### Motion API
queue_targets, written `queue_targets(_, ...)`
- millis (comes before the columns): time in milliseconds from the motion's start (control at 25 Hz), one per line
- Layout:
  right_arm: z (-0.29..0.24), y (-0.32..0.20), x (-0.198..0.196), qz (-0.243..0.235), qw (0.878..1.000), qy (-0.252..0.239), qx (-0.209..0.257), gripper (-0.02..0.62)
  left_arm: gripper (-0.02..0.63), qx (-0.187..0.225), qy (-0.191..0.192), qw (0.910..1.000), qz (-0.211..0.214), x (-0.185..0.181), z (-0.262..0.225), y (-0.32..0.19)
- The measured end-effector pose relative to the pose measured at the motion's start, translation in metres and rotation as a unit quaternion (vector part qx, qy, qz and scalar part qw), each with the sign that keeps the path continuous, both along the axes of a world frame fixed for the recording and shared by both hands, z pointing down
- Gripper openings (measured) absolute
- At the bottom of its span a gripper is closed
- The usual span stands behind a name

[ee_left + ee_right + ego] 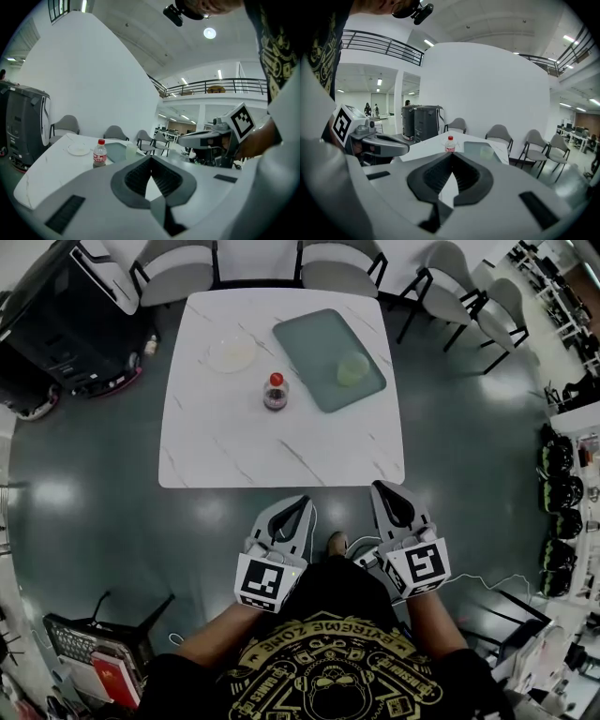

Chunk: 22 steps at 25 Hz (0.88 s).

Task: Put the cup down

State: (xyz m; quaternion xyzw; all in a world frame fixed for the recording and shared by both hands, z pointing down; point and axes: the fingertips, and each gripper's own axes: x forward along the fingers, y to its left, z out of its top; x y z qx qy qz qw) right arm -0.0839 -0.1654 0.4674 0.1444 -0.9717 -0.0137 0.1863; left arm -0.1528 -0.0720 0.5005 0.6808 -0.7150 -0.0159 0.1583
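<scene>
left gripper (151,158): jaws together, empty | bottle (99,153) on table (47,171) | cup (131,150) on tray (114,151)

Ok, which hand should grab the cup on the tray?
Probably the right: the pale green translucent plastic cup sits on the grey-green rectangular tray, off to the right, more in line with the right hand-held gripper, which is shut and empty.

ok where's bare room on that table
The near half of the table, in front of the bottle, is bare. The far half is crowded: plate, bottle, and the tray holding the cup.
</scene>
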Motion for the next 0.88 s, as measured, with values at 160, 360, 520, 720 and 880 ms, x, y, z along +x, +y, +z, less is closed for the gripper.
queue_targets(160, 0.002, 0.004, 0.028, -0.008, 1.000, -0.008, -0.013, 0.006, -0.005, -0.019, 0.000, 0.9998, 0.003, 0.027, 0.008, -0.004)
queue_targets(360, -0.002, -0.004, 0.061, -0.021, 0.999, -0.022, -0.024, 0.006, -0.005, -0.025, 0.002, 0.9994, -0.025, 0.057, -0.004, -0.014)
queue_targets(520, 0.003, -0.008, 0.088, -0.038, 0.998, -0.020, -0.038, 0.006, -0.005, -0.040, 0.000, 0.9972, -0.063, 0.081, -0.005, -0.014)
queue_targets(720, 0.034, -0.007, 0.116, -0.094, 0.991, -0.024, -0.091, 0.006, -0.005, -0.066, -0.014, 0.9916, -0.110, 0.103, -0.004, -0.014)
queue_targets(880, 0.054, 0.004, 0.126, -0.146, 0.986, -0.008, -0.075, 0.006, -0.005, -0.089, -0.028, 0.9885, -0.120, 0.112, 0.004, 0.000)
